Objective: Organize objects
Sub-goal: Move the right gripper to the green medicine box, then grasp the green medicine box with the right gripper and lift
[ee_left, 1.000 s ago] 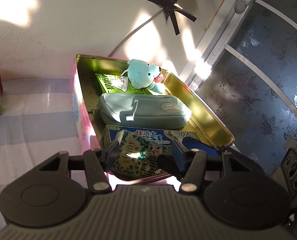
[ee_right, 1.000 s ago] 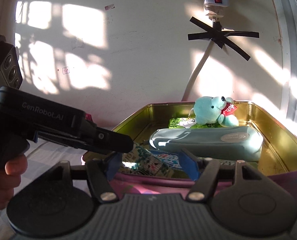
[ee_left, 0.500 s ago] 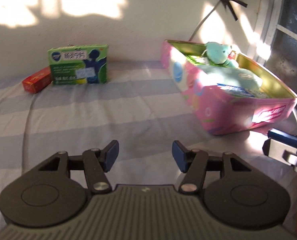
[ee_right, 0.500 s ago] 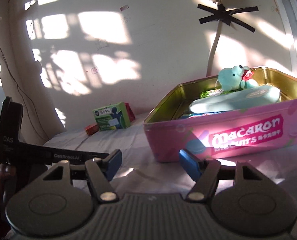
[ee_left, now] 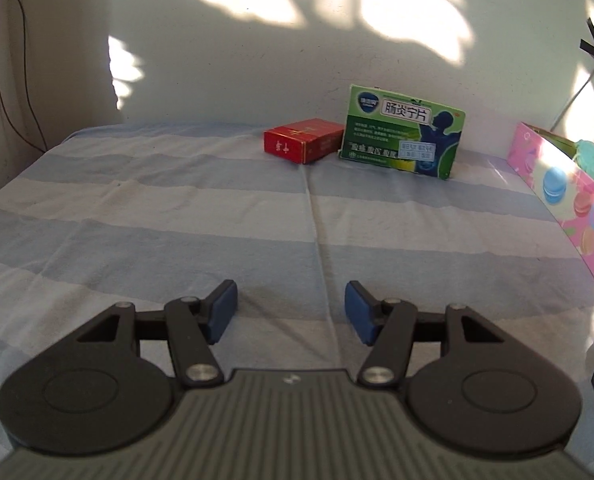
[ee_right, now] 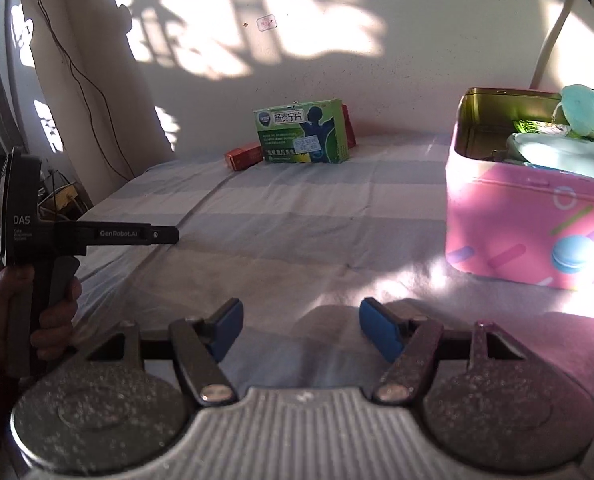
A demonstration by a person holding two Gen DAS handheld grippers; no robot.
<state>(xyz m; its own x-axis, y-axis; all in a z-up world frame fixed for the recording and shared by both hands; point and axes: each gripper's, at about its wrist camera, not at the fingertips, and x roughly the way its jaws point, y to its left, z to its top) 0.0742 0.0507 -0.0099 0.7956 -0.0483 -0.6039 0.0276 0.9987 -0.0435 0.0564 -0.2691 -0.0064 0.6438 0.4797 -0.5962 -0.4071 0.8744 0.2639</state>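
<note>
Left gripper (ee_left: 291, 312): jaws are standing partly open with nothing between the 2 blue pads, only striped cloth below; 1 second ago this gripper was hanging over the tin with a patterned packet between its fingers, and now it is facing the far wall with the tin off at the right edge. Right gripper (ee_right: 301, 326): jaws are likewise gaping, empty; a second ago it was sitting close over the tin's rim, and now it is drawn back so the tin's whole pink side is showing. The left hand (ee_right: 21, 320) is wrapping the black matte handle of its gripper at the left of the right wrist view. The bedsheet (ee_left: 177, 216) is lying soft and wrinkled in blue and white bands, with 1 crease running away from the camera. The pink tin (ee_right: 537, 232) is a rounded rectangular box with macaron prints and a shiny gold interior, holding a fuzzy teal plush bear (ee_right: 585, 112) and a pale blue pouch (ee_right: 565, 156). Farthest, against the wall, the red box (ee_left: 303, 140) is lying flat, just beside the glossy green medicine box (ee_left: 403, 138), which is standing upright on its long edge.
</note>
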